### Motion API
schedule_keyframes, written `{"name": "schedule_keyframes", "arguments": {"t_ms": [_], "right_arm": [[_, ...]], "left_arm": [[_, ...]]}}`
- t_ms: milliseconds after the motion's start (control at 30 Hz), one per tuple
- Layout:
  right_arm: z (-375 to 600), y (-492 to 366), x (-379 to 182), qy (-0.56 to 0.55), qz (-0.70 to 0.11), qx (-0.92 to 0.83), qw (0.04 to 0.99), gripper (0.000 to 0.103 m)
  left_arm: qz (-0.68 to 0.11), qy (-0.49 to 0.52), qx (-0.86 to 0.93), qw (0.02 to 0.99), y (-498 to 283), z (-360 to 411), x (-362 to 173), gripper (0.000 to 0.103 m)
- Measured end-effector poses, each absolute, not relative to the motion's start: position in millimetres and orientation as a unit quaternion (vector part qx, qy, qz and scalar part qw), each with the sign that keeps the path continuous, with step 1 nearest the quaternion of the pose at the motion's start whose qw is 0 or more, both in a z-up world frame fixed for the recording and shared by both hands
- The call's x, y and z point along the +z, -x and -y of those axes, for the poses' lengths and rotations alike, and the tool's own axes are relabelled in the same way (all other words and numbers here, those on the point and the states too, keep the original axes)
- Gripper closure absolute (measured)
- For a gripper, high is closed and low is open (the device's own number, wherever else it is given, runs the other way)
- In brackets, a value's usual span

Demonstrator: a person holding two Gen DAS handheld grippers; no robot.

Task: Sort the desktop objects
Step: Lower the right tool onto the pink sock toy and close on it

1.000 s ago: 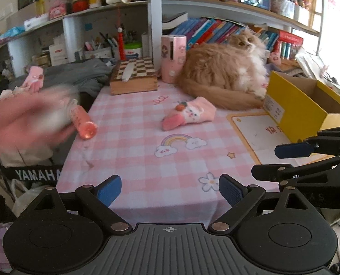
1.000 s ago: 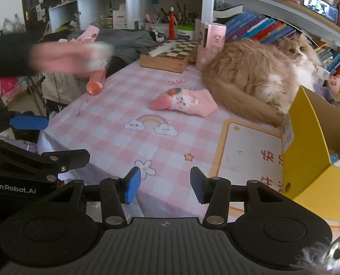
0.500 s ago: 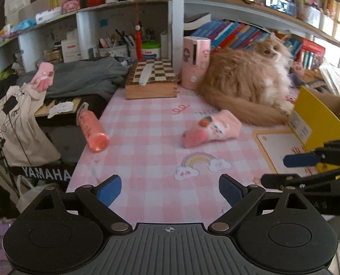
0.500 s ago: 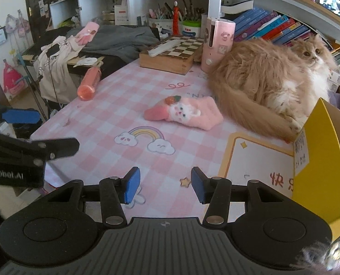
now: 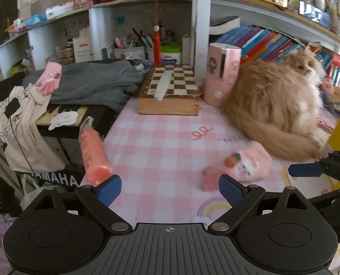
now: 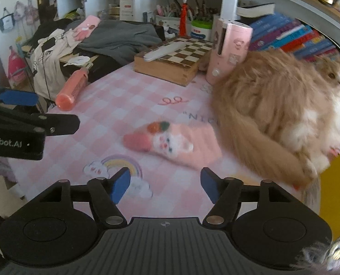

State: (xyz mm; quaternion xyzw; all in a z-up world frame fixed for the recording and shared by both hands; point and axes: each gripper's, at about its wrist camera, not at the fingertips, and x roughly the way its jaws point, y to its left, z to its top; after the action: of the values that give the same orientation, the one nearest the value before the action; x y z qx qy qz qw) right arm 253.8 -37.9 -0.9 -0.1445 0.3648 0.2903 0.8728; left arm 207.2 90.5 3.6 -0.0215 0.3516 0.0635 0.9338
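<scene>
Both claws, left claw point(image 5: 170, 189) and right claw point(image 6: 165, 188), were spread and empty, the right facing the pink sock point(image 6: 172, 143) on the counter point(image 6: 115, 96), apparently lined up for pickup.

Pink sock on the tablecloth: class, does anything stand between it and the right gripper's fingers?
Nothing visible does. The right gripper is open, with only bare checked tablecloth before the pink sock. The cat lies beside it.

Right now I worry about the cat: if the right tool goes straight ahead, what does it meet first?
Probably the pink sock, lying just ahead between the open fingers of the right tool. The cat sits right of that line, its tail close to the sock; depth is uncertain.
</scene>
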Motion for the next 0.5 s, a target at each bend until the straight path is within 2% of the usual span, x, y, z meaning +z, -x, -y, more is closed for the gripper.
{"name": "schedule_keyframes", "arguments": {"t_ms": [100,500], "right_arm": [[30.7,-269.9,-5.3,0.154,-0.365,0.304,0.867,0.031],[16.0,-320.2,-32.0,0.155,-0.389,0.323,0.849,0.031]], "left_arm": [[-0.359,0.019,0.071,0.930,-222.8,-92.2,1.2,0.007],[-0.379,0.013,0.098,0.920,-264.2,-95.8,-7.1,0.002]]}}
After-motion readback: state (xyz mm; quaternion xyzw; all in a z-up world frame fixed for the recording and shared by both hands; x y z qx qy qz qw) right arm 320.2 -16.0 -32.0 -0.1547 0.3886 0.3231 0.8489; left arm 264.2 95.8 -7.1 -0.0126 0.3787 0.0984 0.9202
